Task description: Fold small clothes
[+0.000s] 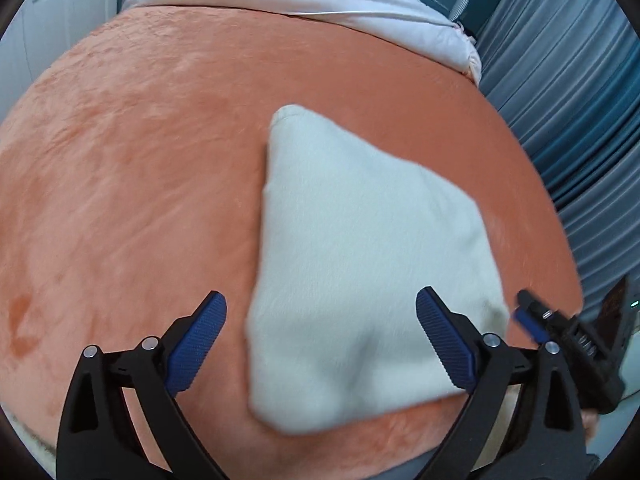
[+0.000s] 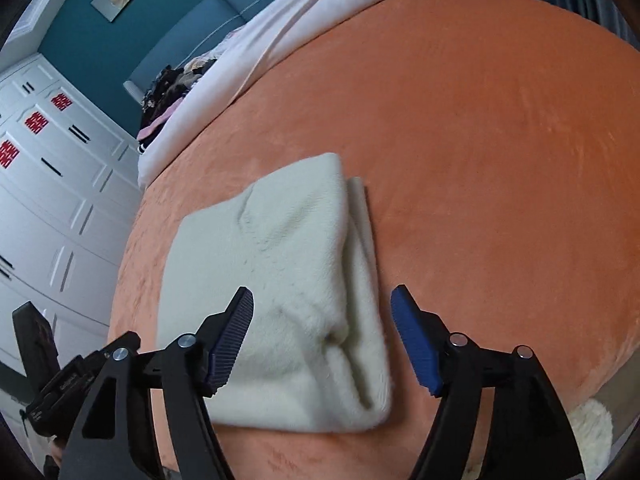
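A small white fuzzy cloth (image 1: 360,272) lies on the orange blanket (image 1: 140,160) that covers the bed, close to the near edge. It looks already folded, because in the right wrist view you can see layers stacked up along its right side (image 2: 362,240) and a soft tuck near the front. The left gripper (image 1: 320,340) hangs just above the near part of the cloth with its fingers (image 1: 200,340) spread wide, holding nothing. The right gripper (image 2: 322,340) is also right over the near end of the cloth, fingers (image 2: 414,344) wide apart and empty. The cloth looks soft, floppy and light, like fleece. It will bend and sag when lifted, so it will not keep its shape by itself. It does not look slippery, and the ribbed blue pads should grip the fluff well. It will not break, but the fold could fall open if only the top layer is pinched. I think the best place to hold it is at the two near corners, one for each gripper, pinching all the layers together. The thick stacked side is a good spot too, because the layers meet there. The blanket under it is fluffy as well, so take care not to grab that by mistake.
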Tool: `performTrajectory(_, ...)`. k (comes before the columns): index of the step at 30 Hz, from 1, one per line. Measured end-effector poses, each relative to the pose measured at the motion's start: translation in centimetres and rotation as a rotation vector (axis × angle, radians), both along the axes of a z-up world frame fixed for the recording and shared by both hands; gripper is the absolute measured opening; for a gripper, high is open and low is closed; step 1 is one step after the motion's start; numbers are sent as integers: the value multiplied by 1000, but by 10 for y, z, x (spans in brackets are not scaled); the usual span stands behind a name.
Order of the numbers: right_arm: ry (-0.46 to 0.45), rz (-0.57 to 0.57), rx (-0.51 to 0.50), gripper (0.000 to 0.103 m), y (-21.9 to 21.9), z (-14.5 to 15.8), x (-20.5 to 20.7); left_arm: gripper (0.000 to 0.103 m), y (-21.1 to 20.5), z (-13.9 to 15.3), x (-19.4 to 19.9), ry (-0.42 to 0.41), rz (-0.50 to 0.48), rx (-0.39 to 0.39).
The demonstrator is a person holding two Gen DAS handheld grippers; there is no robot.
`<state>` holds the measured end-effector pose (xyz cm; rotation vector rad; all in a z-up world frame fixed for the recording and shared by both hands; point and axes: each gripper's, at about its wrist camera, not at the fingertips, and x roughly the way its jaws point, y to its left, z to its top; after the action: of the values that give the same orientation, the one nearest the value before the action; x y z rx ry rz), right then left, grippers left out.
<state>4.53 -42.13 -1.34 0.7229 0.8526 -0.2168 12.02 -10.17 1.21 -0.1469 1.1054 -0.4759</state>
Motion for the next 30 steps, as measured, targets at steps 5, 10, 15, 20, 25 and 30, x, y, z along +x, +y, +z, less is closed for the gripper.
performTrajectory(5,78,-9,148,74,-17,-49,23,95,-13,-43,33,112,66,-27)
performTrajectory(10,56,20,182,87,-5,-72,32,98,-10,-74,44,206,109,-123)
performTrajectory(15,57,58,97,98,8,-70,44,98,-23,-74,42,189,117,-85)
performTrajectory(20,35,16,120,95,4,-71,47,98,-28,-66,43,181,129,-43)
performTrajectory(25,24,-1,151,46,-3,-63,47,82,-37,-47,41,169,89,16)
performTrajectory(30,-39,51,137,36,9,-24,40,69,-36,-19,28,169,50,52)
